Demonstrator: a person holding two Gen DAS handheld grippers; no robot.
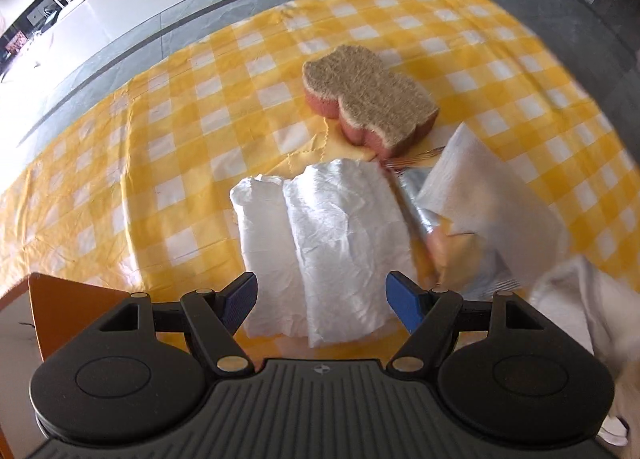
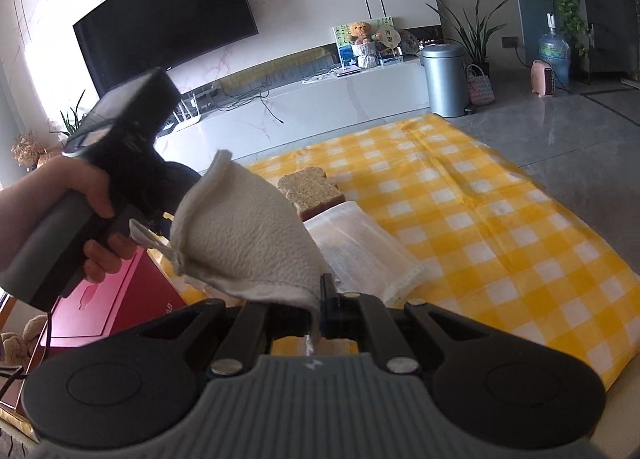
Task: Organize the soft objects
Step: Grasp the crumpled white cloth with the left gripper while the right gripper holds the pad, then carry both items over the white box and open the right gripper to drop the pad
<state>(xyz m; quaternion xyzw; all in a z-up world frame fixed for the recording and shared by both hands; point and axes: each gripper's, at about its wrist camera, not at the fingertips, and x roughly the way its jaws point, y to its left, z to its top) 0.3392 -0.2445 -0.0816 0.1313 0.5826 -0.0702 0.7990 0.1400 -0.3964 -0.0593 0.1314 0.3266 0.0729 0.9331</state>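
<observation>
Left wrist view showed the left gripper [image 1: 322, 301] spread wide above a folded white cloth [image 1: 320, 235] on the checked tablecloth [image 1: 160, 139], a sponge [image 1: 368, 99] beyond it. The right gripper [image 2: 316, 311] was clamped tight on a white towel [image 2: 244, 243], lifted off the table.

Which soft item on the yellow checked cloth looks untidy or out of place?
The crumpled white plastic-like sheet lies loosely folded and wrinkled near the brown-topped pink sponge, which sits flat. The white textured cloth hangs bunched from the right gripper.

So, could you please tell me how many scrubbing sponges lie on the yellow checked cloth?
1: the brown-topped pink sponge beyond the folded white cloth; others may be hidden.
</observation>
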